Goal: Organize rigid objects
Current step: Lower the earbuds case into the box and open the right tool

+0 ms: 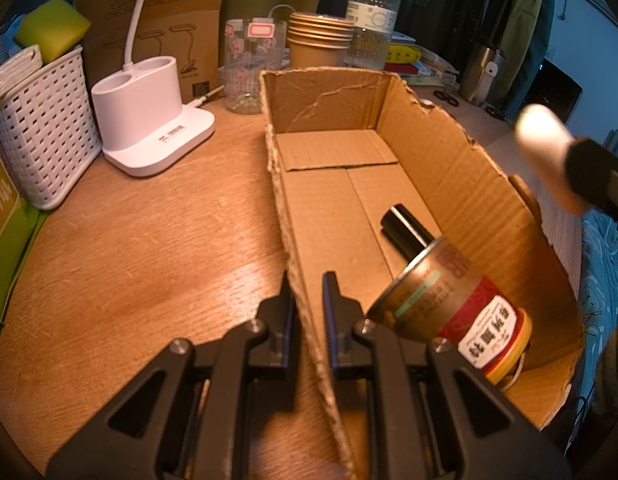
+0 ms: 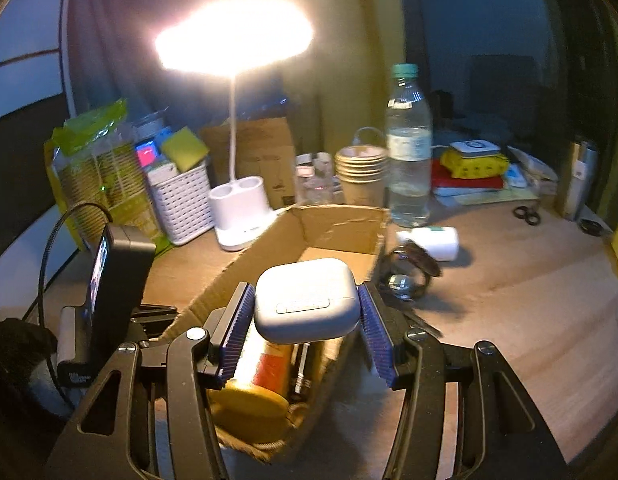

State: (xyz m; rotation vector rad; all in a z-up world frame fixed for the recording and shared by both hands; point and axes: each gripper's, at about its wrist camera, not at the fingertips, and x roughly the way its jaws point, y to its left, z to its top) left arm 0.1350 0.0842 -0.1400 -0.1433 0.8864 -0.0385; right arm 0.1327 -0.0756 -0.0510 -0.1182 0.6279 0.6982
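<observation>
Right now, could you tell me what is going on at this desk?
A person is sorting items into a cardboard box. The left gripper is shut on the box's wall. The right gripper holds a white earbud case over the box, which already contains a tin can and a black pen.

White rounded case (image 2: 307, 300) hangs level above the cardboard box (image 1: 449, 168) holding a tilted tin (image 1: 441, 300).

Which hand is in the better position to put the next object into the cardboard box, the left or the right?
The right. Its tool already holds the white case above the cardboard box. The left tool is shut on the box wall, steadying it, so it is not free.
</observation>
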